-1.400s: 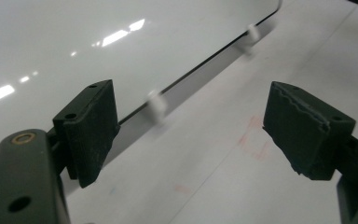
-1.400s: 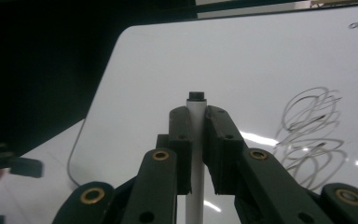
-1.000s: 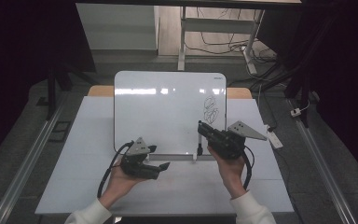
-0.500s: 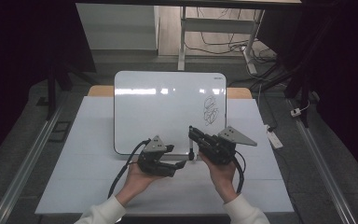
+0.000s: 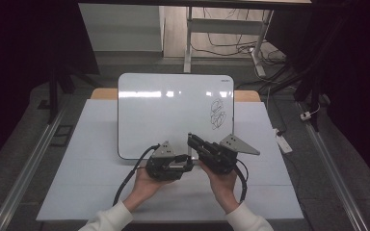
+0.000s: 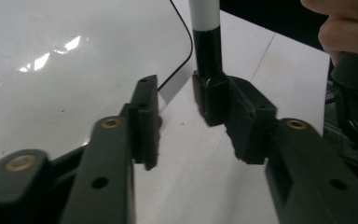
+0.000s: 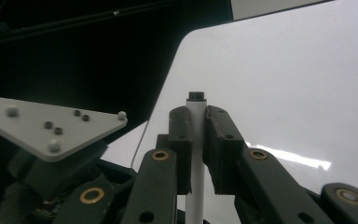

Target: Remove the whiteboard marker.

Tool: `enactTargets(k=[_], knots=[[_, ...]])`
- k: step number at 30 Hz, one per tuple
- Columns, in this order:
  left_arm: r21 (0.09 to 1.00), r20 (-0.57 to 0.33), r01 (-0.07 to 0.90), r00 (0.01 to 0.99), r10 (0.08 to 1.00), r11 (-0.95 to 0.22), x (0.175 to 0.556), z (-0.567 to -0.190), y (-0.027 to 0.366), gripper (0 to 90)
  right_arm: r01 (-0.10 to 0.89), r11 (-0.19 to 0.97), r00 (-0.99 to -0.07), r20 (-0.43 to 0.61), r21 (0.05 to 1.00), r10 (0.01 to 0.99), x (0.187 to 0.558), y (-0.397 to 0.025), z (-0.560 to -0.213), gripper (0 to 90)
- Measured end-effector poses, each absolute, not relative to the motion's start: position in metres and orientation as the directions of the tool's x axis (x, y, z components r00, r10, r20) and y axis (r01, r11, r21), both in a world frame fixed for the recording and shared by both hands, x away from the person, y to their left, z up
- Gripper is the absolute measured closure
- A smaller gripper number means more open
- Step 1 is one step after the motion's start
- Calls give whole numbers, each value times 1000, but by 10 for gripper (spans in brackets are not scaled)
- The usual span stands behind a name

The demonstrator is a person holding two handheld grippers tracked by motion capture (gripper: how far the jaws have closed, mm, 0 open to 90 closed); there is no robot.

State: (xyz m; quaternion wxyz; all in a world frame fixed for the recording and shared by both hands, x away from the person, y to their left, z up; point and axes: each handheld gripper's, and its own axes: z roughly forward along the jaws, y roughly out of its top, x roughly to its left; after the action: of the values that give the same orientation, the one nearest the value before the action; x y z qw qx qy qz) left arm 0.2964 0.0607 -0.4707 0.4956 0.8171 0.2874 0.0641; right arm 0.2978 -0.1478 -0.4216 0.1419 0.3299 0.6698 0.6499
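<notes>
Currently, both grippers are held close together just in front of the near edge of the white rectangular whiteboard (image 5: 173, 113), which lies on the white desk (image 5: 86, 159). The right gripper (image 5: 191, 139) is gripped from below by the person's right hand (image 5: 221, 185), its jaws angled up and left toward the board's near edge. A slim white marker pen with a black cap (image 7: 196, 140) is seen pinched between its jaws in the right gripper view, the pen's dark end standing just above the jaw tips. The left gripper (image 5: 188, 162) is cradled in the left hand (image 5: 144, 185) and is turned rightward toward the other gripper. Its jaws are spread, and the pen's black cap (image 6: 208, 51) is seen touching the right-hand jaw tip in the left gripper view. A black scribble (image 5: 217, 113) is seen near the board's right edge.
</notes>
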Motion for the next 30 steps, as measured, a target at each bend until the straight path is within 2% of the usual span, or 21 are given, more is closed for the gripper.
enactTargets(k=[2, 3, 4, 9, 11, 15, 19, 30], knots=[[848, -172, 397, 833, 526, -351, 296, -470, 61, 628, 256, -63, -745, 239, 965, 623, 297, -148, -421, 806], [848, -167, 391, 838, 519, -359, 296, -470, 62, 720, 253, -67, -742, 238, 965, 627, 296, -148, -421, 805], [846, -162, 390, 837, 522, -363, 296, -470, 62, 740, 252, -67, -742, 237, 965, 627, 296, -148, -421, 805], [839, -143, 385, 838, 526, -384, 297, -470, 66, 764, 255, -48, -755, 230, 966, 613, 296, -150, -420, 788], [839, -144, 384, 840, 523, -386, 298, -469, 68, 766, 274, -1, -783, 224, 962, 580, 299, -151, -419, 656], [837, -138, 380, 843, 520, -394, 299, -467, 73, 767, 307, 141, -839, 197, 941, 507, 308, -158, -418, 565], [829, -140, 369, 864, 483, -420, 301, -465, 77, 768, 326, 268, -882, 190, 906, 432, 315, -163, -422, 571], [818, -131, 318, 914, 384, -479, 299, -462, 75, 768, 333, 381, -918, 204, 862, 339, 319, -155, -434, 649]])
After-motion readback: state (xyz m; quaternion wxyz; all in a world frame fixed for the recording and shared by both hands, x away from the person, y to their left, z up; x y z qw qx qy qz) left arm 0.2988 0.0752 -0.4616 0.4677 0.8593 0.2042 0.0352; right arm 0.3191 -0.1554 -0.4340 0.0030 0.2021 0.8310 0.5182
